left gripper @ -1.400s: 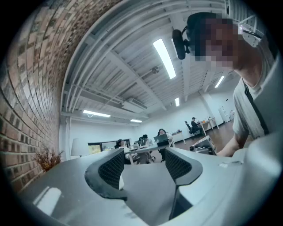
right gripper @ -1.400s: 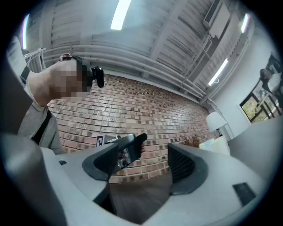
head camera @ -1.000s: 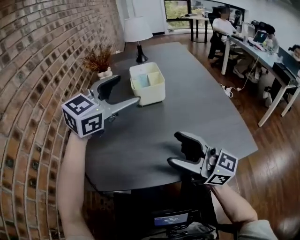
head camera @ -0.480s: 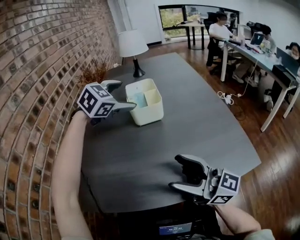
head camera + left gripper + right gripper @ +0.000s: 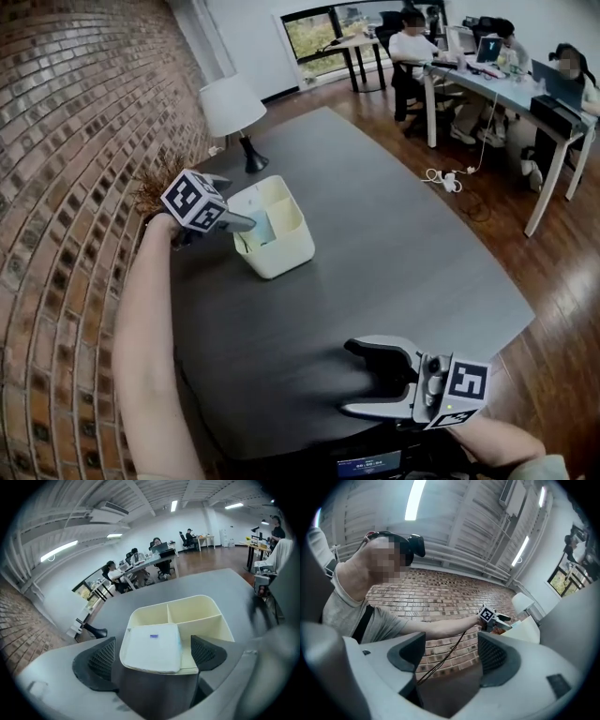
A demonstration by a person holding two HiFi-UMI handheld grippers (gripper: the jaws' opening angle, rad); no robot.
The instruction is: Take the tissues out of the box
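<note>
Brick wall [image 5: 56, 187] flanks dark table [image 5: 375, 244], wood floor [image 5: 553, 309].

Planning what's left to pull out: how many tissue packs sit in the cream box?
1: a flat white tissue pack lies in the cream plastic divided box, in the compartment toward the brick wall. Others may be hidden beneath it.

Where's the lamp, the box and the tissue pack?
lamp [image 5: 232, 105], head view, on its white shade.
box [image 5: 286, 262], head view, on its outer front wall.
tissue pack [image 5: 152, 648], left gripper view, on its flat top.
</note>
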